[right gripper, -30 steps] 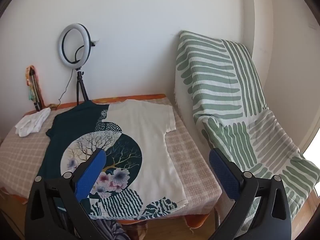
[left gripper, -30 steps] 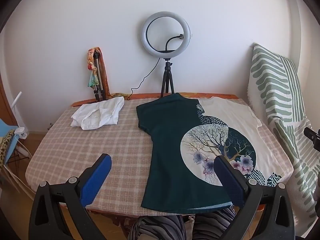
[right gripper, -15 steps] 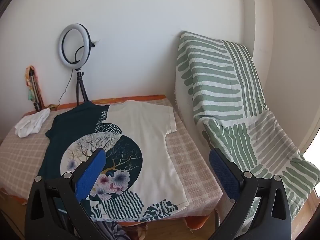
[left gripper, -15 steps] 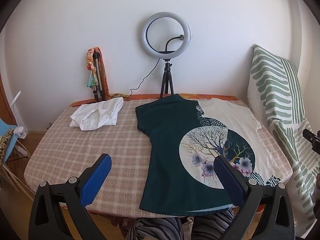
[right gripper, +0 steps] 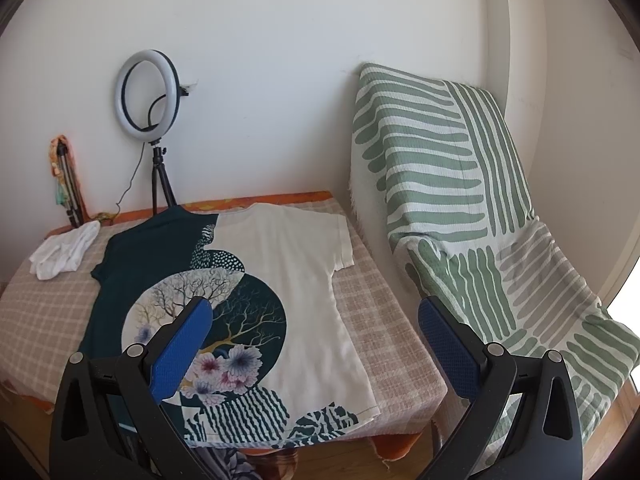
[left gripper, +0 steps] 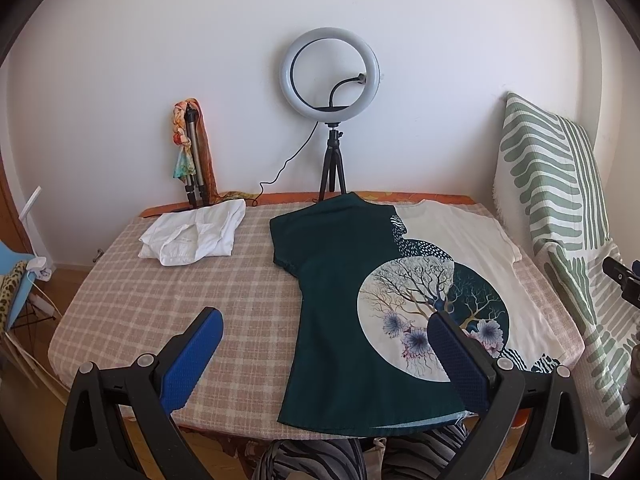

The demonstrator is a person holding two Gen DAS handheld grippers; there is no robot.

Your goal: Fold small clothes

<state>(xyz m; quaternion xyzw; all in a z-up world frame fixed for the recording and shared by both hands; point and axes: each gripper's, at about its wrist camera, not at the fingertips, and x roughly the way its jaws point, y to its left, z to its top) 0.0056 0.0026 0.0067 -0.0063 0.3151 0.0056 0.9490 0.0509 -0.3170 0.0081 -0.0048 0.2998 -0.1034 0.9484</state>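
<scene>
Left gripper (left gripper: 324,352) and right gripper (right gripper: 312,340): both spread wide, empty, at lower frame. Shirt (left gripper: 384,300): flat on table (left gripper: 160,300), centre-right. Probably light, limp, prone to wrinkling; best pinched at hem corners or sleeves.

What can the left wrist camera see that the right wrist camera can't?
Only the left wrist view shows the blue chair beside the table and the person's striped trousers. Only the right wrist view shows the bright doorway and the whole green striped blanket. Both show the T-shirt spread flat, the white clothes, the ring light, and an open, empty hand-held gripper: the left hand-held gripper and the right hand-held gripper.
</scene>
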